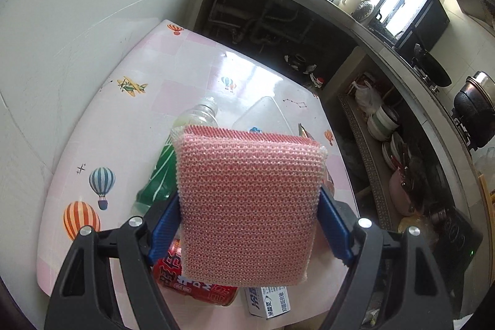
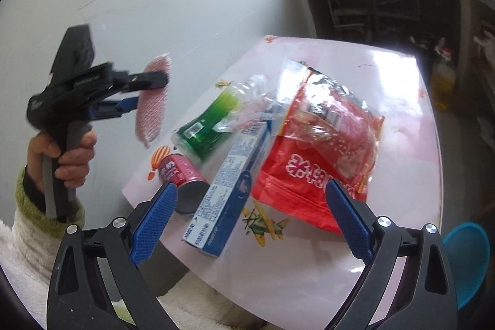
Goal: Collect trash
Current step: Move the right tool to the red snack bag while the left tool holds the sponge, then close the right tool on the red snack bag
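Over the table [image 2: 402, 144], the left gripper [image 1: 250, 206] clamps the pink sponge [image 1: 247, 200] aloft; the right gripper [image 2: 252, 218] gapes empty, the box [image 2: 229, 190] lying lengthwise between its jaws, nearest.

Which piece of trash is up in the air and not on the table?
The pink sponge. The left gripper holds it up, while the green bottle, can, box and red bag lie on the table.

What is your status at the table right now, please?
Left gripper shut on pink sponge, lifted. Right gripper open, empty, over toothpaste box. Can, green bottle, red bag on table.
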A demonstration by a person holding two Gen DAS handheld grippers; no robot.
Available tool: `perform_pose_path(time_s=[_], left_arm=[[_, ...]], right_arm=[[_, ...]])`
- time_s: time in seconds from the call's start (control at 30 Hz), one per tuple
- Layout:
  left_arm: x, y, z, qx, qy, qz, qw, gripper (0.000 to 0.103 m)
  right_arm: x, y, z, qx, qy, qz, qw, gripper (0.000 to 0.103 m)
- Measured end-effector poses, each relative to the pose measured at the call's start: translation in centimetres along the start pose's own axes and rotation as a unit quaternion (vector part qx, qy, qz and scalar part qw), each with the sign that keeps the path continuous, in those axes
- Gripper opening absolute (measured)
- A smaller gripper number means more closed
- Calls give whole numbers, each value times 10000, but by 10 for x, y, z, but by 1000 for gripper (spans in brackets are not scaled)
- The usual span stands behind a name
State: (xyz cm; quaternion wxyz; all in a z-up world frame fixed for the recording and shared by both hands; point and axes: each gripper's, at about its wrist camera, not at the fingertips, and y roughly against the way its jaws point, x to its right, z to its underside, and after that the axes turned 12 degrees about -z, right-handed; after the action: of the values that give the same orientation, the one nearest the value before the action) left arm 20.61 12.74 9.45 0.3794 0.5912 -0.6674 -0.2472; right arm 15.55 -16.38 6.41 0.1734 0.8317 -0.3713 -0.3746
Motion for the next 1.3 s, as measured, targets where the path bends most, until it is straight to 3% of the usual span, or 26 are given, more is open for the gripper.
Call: perform_pose_path(time_s=[0.13, 0.27, 0.63, 0.97, 1.3], left_arm=[[13, -4, 20, 49, 44, 191, 9998, 78], [19, -12, 30, 56, 143, 307, 9994, 78], [17, -26, 27, 7, 119, 347, 9993, 78], [23, -26, 27, -2, 39, 382, 9993, 78], [26, -23, 23, 71, -61, 414, 9991, 78]], right_arm=[[18, 2, -17, 135, -343, 254, 9990, 86], [16, -6, -36, 207, -188, 443, 9986, 86], [7, -68, -45, -349, 479, 1175, 9913, 82], [32, -71, -45, -383, -195, 969, 9944, 48], [48, -59, -44, -168, -697, 706, 9949, 30]])
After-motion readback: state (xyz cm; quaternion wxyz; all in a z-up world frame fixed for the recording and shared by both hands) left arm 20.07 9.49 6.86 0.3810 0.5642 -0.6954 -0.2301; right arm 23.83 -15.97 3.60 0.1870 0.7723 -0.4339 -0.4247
